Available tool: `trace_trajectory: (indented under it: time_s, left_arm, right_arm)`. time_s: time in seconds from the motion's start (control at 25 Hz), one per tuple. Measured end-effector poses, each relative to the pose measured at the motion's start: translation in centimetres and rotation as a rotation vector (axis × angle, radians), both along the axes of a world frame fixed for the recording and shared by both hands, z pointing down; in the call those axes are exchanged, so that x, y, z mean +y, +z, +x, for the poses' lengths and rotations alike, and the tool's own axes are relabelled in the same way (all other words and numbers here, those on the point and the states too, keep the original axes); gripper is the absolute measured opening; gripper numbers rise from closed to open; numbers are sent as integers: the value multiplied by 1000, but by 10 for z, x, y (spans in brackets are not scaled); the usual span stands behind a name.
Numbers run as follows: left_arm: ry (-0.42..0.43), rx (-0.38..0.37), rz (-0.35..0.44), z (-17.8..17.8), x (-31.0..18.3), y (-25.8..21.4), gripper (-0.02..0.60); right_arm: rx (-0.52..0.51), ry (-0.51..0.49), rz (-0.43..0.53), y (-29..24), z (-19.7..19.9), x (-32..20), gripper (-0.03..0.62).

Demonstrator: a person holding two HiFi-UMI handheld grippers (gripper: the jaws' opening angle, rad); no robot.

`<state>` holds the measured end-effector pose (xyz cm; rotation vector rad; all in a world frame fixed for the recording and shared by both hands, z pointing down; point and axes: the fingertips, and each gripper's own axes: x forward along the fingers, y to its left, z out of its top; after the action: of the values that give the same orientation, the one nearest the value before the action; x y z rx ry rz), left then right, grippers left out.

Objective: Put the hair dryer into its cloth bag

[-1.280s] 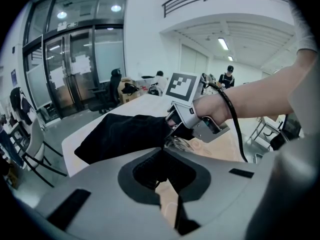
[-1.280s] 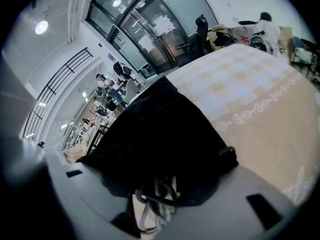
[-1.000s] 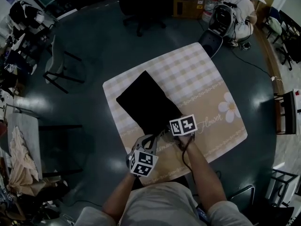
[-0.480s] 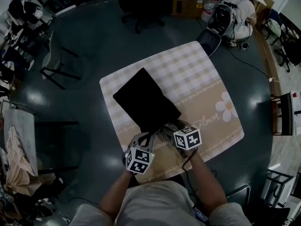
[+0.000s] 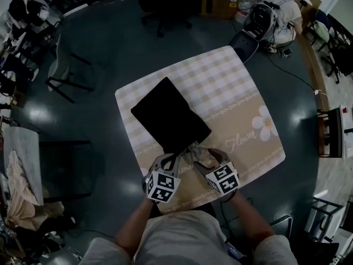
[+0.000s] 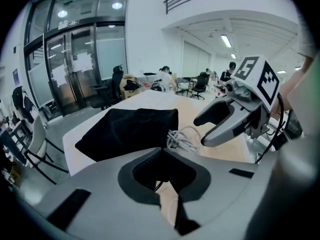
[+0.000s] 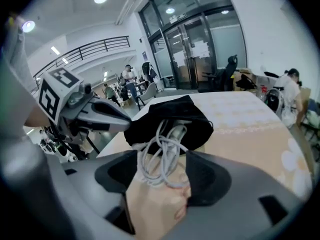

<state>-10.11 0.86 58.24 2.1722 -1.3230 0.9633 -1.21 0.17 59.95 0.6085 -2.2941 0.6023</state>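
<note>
Right now your left gripper [image 6: 162, 156] has its jaws together, just short of the black bag [image 5: 170, 115] on the checked table [image 5: 248, 101]. Your right gripper [image 7: 162, 170] has its jaws apart; they have just been opening, with the white cord [image 7: 161, 149] lying loose between them. The dryer [image 7: 181, 132] sits in the bag's mouth, its cord spilling out.

The cloth bag [image 5: 170, 115] is black and soft. It lies flat and slantwise on the left half of the table [image 5: 242, 93], closed end toward the far left corner, open mouth toward the near edge. The hair dryer [image 7: 179, 130] sits inside, with only a pale grey part showing in the mouth. Its light cord [image 5: 194, 151] spills out in a loose coil by the near edge.
</note>
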Motion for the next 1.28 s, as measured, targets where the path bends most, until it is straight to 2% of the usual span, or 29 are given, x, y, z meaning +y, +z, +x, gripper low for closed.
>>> trace_trajectory:
  time_s: [0.16, 0.48, 0.6, 0.72, 0.84, 0.96, 1.28]
  left_arm:
    - [2, 0, -3, 2, 0, -1, 15]
    - [4, 3, -3, 3, -2, 1, 15]
    - [4, 4, -8, 4, -1, 2, 15]
    - [1, 5, -17, 3, 1, 4, 15]
    - [-2, 6, -15, 1, 2, 3, 15]
    - [-6, 9, -9, -1, 1, 1, 15]
    - [-5, 18, 0, 4, -3, -1, 15]
  right_arm:
    - [30, 1, 18, 4, -6, 7, 296]
    - [106, 115, -67, 42, -16, -8, 296]
    - [113, 127, -117, 55, -24, -9, 295]
    - [86, 123, -140, 54, -30, -5, 223]
    - [90, 105, -86, 47, -30, -5, 135]
    - [105, 85, -15, 40, -27, -10, 95]
    - [87, 88, 61, 23, -25, -24, 78]
